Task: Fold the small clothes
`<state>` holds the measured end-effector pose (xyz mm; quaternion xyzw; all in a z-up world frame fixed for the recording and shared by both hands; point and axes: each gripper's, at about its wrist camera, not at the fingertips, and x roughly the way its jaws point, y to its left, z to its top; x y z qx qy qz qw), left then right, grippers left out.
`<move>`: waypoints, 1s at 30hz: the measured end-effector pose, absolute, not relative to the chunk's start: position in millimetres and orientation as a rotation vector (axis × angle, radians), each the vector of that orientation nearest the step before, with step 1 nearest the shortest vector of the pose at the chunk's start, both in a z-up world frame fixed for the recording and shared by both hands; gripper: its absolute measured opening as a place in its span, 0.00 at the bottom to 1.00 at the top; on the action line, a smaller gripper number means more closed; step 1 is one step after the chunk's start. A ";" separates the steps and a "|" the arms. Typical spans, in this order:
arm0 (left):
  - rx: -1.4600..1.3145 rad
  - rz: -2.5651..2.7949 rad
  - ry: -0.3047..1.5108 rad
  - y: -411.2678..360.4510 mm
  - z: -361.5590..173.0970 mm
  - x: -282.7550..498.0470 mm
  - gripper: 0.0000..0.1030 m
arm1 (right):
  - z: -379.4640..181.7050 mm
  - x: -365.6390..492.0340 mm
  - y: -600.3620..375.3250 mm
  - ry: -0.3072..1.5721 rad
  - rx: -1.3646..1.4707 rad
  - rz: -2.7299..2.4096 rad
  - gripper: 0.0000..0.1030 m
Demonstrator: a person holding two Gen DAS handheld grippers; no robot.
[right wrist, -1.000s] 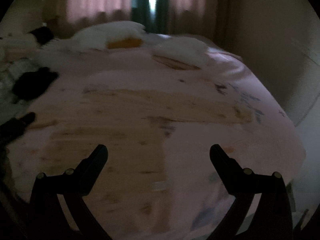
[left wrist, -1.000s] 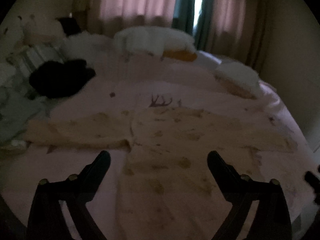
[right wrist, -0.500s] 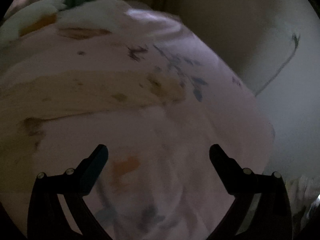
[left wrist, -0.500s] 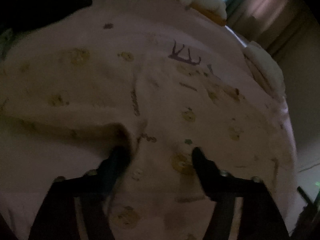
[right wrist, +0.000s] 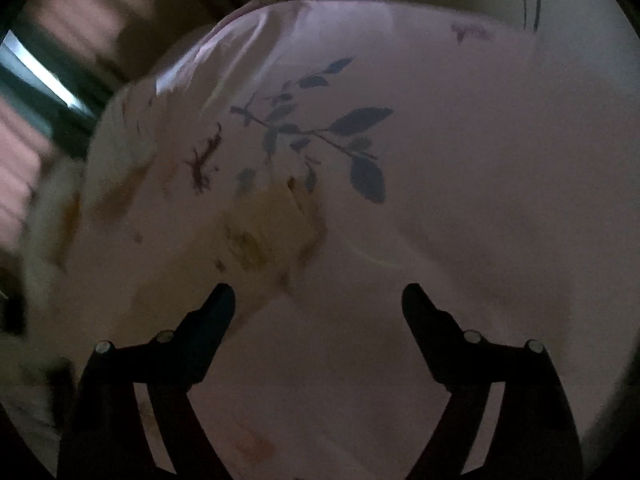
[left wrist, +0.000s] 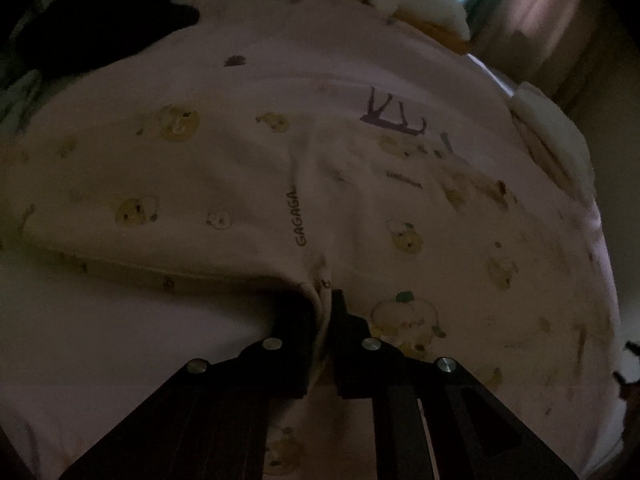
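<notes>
Baby garment [left wrist: 240, 184], pinched at its underarm by my left gripper [left wrist: 325, 312], lies on the pink bedsheet [right wrist: 460, 200] below a black cloth [left wrist: 100, 20], near curtains [left wrist: 536, 12], while my right gripper [right wrist: 318, 300] closes, nothing between its jaws.

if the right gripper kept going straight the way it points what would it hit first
Most likely the pink bedsheet, just beside the sleeve end of the cream garment. The right gripper is closing with nothing between its jaws; depth is unclear in this dim view.

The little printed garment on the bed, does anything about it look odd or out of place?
Nothing damaged or spilled. The cream garment lies flat on the pink sheet, except at the armpit, where the left gripper has pinched it into a small raised fold. The right gripper is closing, nothing gripped.
</notes>
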<state>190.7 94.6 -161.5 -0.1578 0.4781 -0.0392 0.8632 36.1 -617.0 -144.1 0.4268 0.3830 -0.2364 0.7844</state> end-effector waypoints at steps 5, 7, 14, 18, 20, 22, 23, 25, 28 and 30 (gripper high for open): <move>-0.318 -0.081 0.979 94.9 -164.5 187.7 0.09 | -167.5 62.3 -624.4 0.851 0.997 -0.531 0.77; -0.315 -0.074 0.966 96.4 -164.7 188.6 0.09 | -167.5 70.1 -623.5 0.789 0.991 -0.538 0.75; -0.359 -0.078 0.945 102.4 -167.4 191.2 0.09 | -170.3 93.8 -618.4 0.796 0.919 -0.633 0.16; -0.329 -0.064 0.922 95.2 -167.7 191.1 0.09 | -161.1 97.1 -609.3 0.733 1.006 -0.569 0.06; -0.303 -0.051 0.917 90.3 -167.4 193.8 0.09 | -147.0 98.9 -598.9 0.702 0.986 -0.492 0.05; -0.292 -0.046 0.917 89.8 -166.8 195.4 0.09 | -126.2 107.7 -580.5 0.702 0.926 -0.449 0.05; -0.298 -0.048 0.917 88.5 -166.9 198.6 0.09 | -113.0 108.8 -568.3 0.690 0.906 -0.415 0.05; -0.346 -0.065 0.912 95.6 -168.8 198.8 0.10 | -94.7 118.8 -547.7 0.662 0.916 -0.312 0.05; -0.418 -0.091 0.909 104.2 -173.5 199.1 0.10 | -64.2 140.6 -501.0 0.640 0.885 -0.190 0.05; -0.457 -0.102 0.907 108.9 -175.5 199.1 0.10 | -43.7 159.1 -461.4 0.645 0.830 -0.105 0.05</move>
